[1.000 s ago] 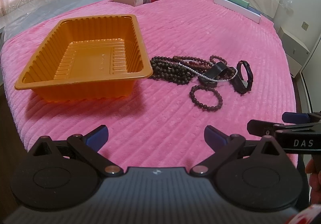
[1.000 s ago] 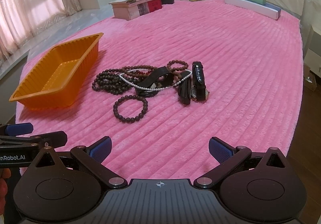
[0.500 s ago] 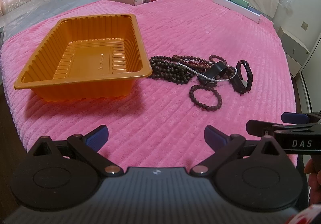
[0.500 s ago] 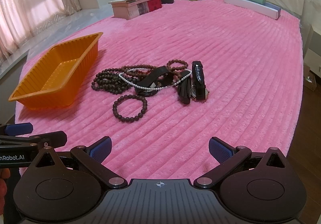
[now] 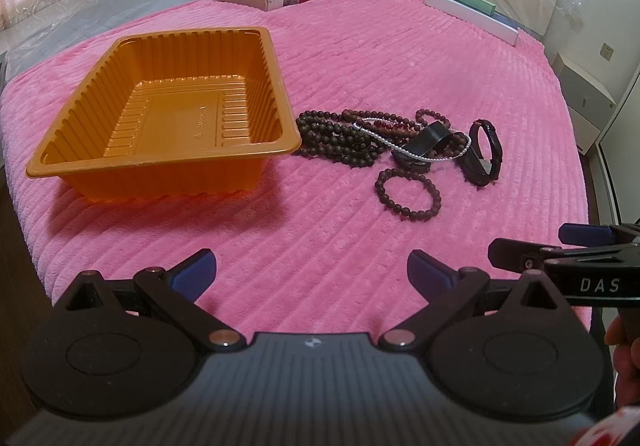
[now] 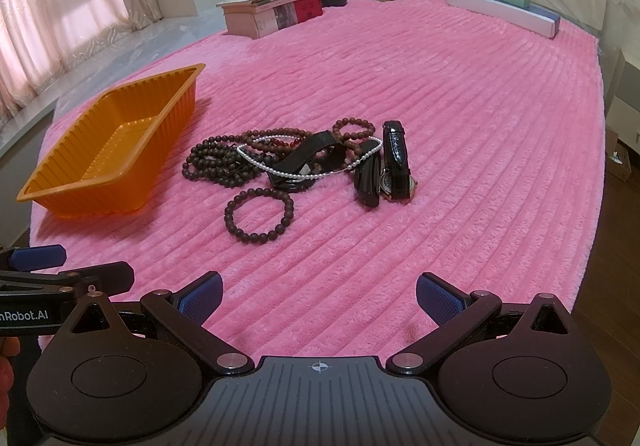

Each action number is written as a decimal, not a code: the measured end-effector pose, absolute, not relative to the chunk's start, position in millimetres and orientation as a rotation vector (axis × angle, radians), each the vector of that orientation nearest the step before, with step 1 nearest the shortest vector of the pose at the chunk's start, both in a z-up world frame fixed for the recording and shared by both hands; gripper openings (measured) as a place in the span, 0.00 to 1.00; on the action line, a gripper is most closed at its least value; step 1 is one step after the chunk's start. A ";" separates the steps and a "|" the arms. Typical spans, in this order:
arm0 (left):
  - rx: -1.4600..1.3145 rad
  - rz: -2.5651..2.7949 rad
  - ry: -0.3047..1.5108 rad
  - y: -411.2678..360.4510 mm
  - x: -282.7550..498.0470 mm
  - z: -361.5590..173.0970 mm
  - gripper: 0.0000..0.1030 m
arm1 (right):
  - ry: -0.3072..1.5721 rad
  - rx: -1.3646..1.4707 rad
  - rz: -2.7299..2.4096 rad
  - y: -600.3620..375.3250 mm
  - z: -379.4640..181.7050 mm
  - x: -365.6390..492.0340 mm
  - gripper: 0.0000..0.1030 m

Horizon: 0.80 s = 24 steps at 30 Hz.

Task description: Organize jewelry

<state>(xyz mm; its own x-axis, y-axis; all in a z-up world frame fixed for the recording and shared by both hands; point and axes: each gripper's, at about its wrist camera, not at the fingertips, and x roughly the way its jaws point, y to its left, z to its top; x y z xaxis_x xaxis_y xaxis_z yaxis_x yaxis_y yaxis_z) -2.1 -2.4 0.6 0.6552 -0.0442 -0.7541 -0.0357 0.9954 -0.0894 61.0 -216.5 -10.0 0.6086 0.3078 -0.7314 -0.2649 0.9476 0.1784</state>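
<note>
Both grippers hover low over the near edge of the pink bed cover (image 6: 460, 94), jaws spread wide and holding nothing: the left gripper (image 5: 312, 272) and the right gripper (image 6: 319, 292). Ahead of them, well apart, lies the jewelry pile (image 6: 304, 158) with a loose bead bracelet (image 6: 259, 215) nearest. The orange tray (image 5: 160, 114) sits just left of the pile.

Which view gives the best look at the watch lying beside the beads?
The right wrist view: the watch shows its round face and both strap halves. In the left wrist view the watch stands edge-on as a dark loop, its face barely visible.
</note>
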 end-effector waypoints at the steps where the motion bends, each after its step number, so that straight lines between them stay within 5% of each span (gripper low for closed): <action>1: -0.099 -0.005 0.857 -2.4 -2.2 0.7 0.98 | 0.855 0.053 0.331 -216.3 -10.1 61.2 0.99; 24: -0.120 -0.006 0.857 -1.5 -1.3 1.9 0.96 | 0.853 0.059 0.335 -215.5 -6.2 64.3 0.99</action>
<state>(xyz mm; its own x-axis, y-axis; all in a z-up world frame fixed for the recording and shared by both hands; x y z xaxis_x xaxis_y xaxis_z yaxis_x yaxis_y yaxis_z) -1.3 -1.5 1.9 0.6554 -0.0535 -0.7534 -0.0434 0.9932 -0.1083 64.3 -215.5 -6.2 0.6087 0.3133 -0.7289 -0.2663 0.9461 0.1843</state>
